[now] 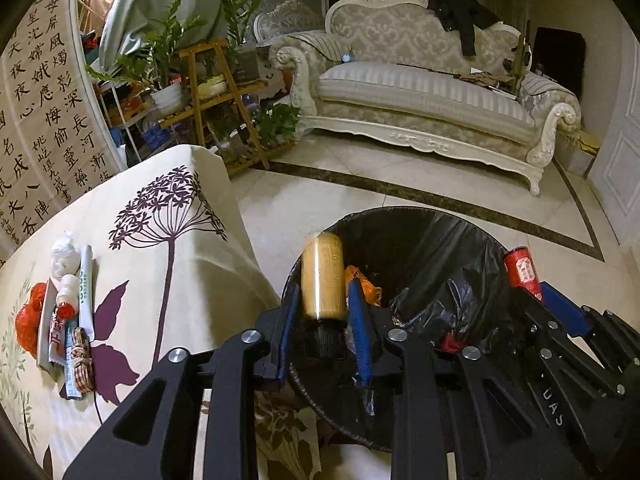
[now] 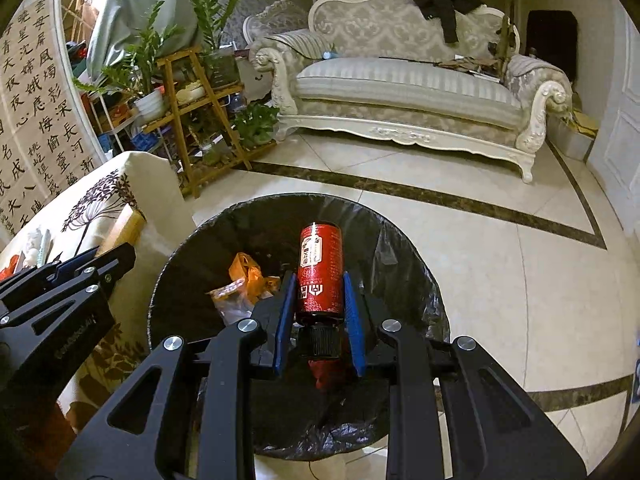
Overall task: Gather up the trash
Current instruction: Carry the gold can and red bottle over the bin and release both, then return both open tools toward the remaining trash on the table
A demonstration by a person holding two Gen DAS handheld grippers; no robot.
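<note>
Over the black-lined trash bin (image 1: pixel 432 240), in the left wrist view, the left tongs (image 1: pixel 323 312) are clenched on a gold bottle (image 1: pixel 322 276), blue pads against its sides and its black cap toward the camera. The bottle hangs above the bin's left rim. An orange plastic bag (image 1: pixel 362 284) lies inside the bin. At the right, the right tongs (image 1: pixel 536 300) carry a red bottle (image 1: pixel 520 272) at the bin's far right edge. On the surface (image 1: pixel 180 240) at left, covered with a floral cloth, more trash lies in a cluster: a white wad (image 1: pixel 64 258), a tube (image 1: pixel 85 276), a red net (image 1: pixel 30 316) and a coil of string (image 1: pixel 82 354).

In the right wrist view, the right tongs (image 2: pixel 319 308) grip the red bottle (image 2: pixel 320 272) directly above the bin (image 2: pixel 416 264) opening, cap nearest the camera. Below lie the orange bag (image 2: pixel 248 272) and clear wrappers (image 2: pixel 228 300). The left tongs' frame (image 2: pixel 64 292) enters at left.
</note>
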